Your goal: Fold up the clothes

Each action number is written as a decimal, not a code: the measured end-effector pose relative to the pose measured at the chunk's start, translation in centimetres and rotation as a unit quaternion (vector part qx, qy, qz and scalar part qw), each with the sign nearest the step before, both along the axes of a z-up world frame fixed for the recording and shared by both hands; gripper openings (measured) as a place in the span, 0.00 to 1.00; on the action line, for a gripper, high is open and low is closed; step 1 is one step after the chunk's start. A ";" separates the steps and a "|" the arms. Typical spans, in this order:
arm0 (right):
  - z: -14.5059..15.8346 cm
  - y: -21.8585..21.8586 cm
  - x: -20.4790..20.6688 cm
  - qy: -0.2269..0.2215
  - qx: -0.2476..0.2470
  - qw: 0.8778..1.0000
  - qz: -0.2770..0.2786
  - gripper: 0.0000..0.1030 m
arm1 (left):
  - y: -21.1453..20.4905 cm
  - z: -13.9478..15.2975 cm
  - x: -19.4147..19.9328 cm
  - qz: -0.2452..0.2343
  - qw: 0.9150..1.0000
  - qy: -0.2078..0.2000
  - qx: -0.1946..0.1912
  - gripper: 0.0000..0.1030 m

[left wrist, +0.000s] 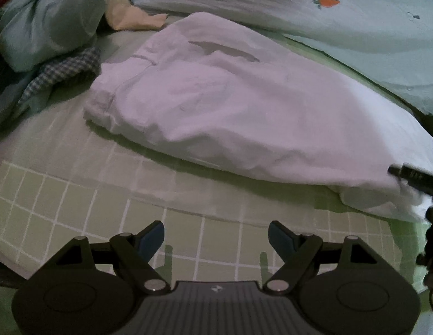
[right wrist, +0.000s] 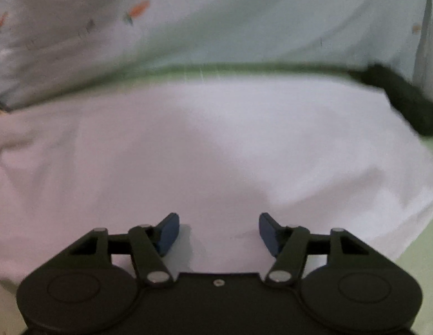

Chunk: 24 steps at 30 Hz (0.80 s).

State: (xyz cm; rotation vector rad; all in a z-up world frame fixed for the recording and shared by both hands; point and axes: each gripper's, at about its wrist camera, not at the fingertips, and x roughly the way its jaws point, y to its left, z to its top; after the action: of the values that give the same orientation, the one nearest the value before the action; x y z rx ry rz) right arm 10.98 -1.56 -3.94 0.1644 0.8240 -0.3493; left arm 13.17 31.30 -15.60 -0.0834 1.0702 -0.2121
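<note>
Left tongs (left wrist: 216,237): blue pads wide apart, nothing between; poised over bare sheet, pointing steeply down.
Right tongs (right wrist: 218,234): pads apart, last two readings within tolerance of steady after narrowing; only flat cloth under the gap, no pinch seen; view blurred.
Garment (left wrist: 244,117): white, partly folded, a long heap ahead of left tongs and stretching to their right; seam and a slit-like opening near its far end. In right wrist view (right wrist: 188,153), fills the field directly under and ahead of right tongs.
Right tongs seen from left (left wrist: 411,178): dark finger at the heap's near right corner, touching or just over the cloth; cannot tell which.
Sheet (left wrist: 77,195): green with white grid, beneath left tongs.
Quilt (left wrist: 356,22): pale, carrot print, beyond garment; also behind it in right view (right wrist: 244,22).
Clothes pile (left wrist: 43,28): light blue, checked and peach pieces, far left of left tongs.
Dark strap (right wrist: 397,95): far right of right tongs, blurred; nature unclear.
</note>
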 end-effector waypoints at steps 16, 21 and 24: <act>-1.7 0.2 -4.1 0.014 0.006 1.000 0.005 0.87 | 5.3 -0.6 4.9 0.139 0.987 -0.011 -0.085 0.80; -1.9 -0.5 -3.4 0.029 0.012 1.000 0.003 0.95 | 7.0 -1.9 7.0 0.198 0.971 0.002 -0.132 0.80; -1.9 -0.5 -3.0 0.036 0.014 0.999 -0.002 0.95 | 7.7 -2.8 8.2 0.220 0.963 0.008 -0.154 0.80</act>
State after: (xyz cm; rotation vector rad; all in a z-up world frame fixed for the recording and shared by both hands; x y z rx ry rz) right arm 7.96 -2.06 -5.85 0.1804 0.8995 -0.3489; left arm 21.39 39.05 -18.39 -0.5994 1.0013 0.0274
